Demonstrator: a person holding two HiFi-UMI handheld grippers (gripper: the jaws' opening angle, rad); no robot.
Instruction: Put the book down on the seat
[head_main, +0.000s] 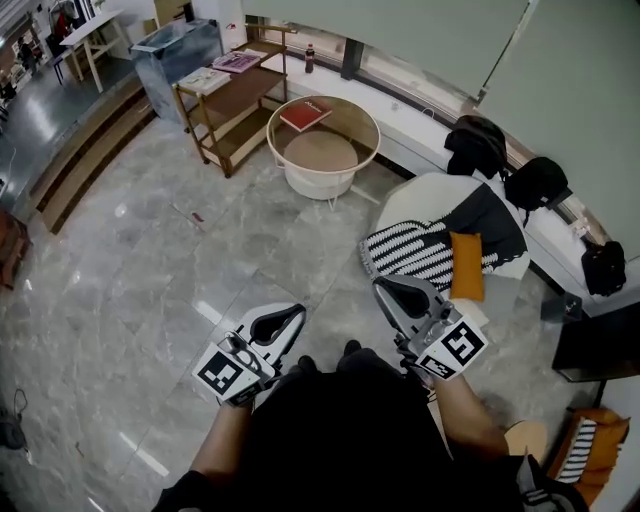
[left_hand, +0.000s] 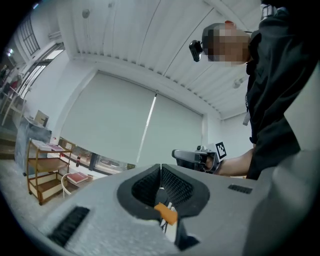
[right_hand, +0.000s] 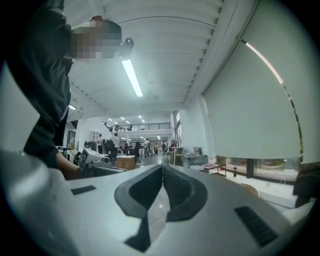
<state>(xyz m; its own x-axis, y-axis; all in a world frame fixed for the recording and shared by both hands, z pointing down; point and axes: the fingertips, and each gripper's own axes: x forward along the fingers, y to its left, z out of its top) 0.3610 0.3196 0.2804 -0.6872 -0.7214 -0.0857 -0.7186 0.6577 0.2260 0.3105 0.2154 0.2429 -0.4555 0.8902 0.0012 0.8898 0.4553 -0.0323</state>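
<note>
A red book (head_main: 305, 115) lies on the upper ring of a round white side table (head_main: 372, 140) at the far side of the floor; the left gripper view shows the book (left_hand: 77, 177) low at the left. The seat, a white armchair (head_main: 420, 200), carries a striped blanket (head_main: 410, 250) and an orange cushion (head_main: 466, 265). My left gripper (head_main: 290, 315) is held level close to my body, shut and empty, its jaws (left_hand: 160, 167) meeting. My right gripper (head_main: 385, 290) is likewise shut on nothing (right_hand: 163, 167), near the chair's front edge.
A wooden shelf unit (head_main: 225, 100) with magazines stands left of the round table. Black bags (head_main: 478, 140) (head_main: 538, 182) and a bottle (head_main: 309, 58) sit on the window ledge. Marble floor (head_main: 150, 270) stretches between me and the table. People stand far off in the hall (right_hand: 115, 142).
</note>
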